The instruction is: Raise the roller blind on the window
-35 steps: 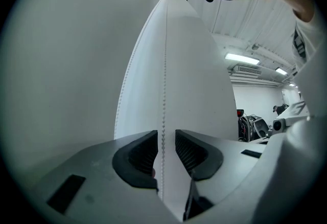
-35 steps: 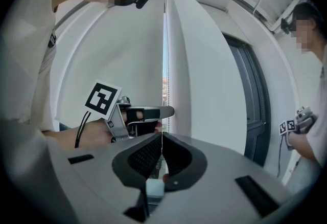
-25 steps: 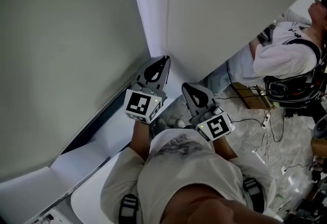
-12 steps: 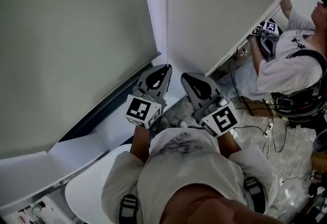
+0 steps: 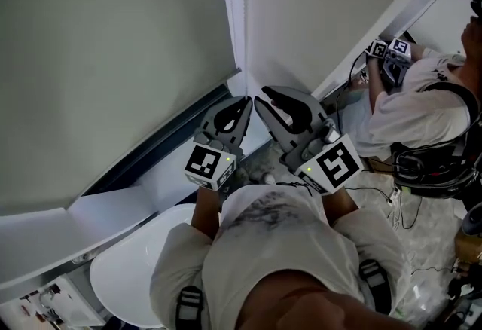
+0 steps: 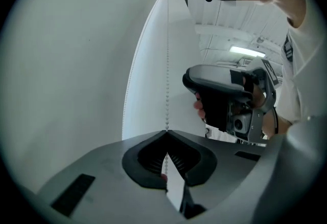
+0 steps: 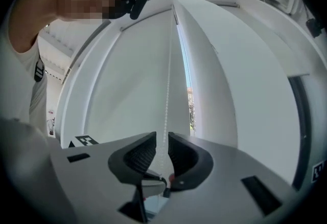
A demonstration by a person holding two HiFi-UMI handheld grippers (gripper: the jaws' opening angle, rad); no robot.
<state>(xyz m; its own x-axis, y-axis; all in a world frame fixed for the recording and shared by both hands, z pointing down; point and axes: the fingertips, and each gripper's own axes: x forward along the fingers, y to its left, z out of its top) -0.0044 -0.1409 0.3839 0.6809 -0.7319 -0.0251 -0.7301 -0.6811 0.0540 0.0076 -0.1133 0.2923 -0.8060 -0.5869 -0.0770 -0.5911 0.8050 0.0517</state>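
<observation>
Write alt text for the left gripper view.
The left gripper has its jaws shut on a white bead chain that runs straight up from the jaw tips. The grey roller blind fills the left of the picture. The right gripper, held in a hand, hovers close by at the right.
</observation>
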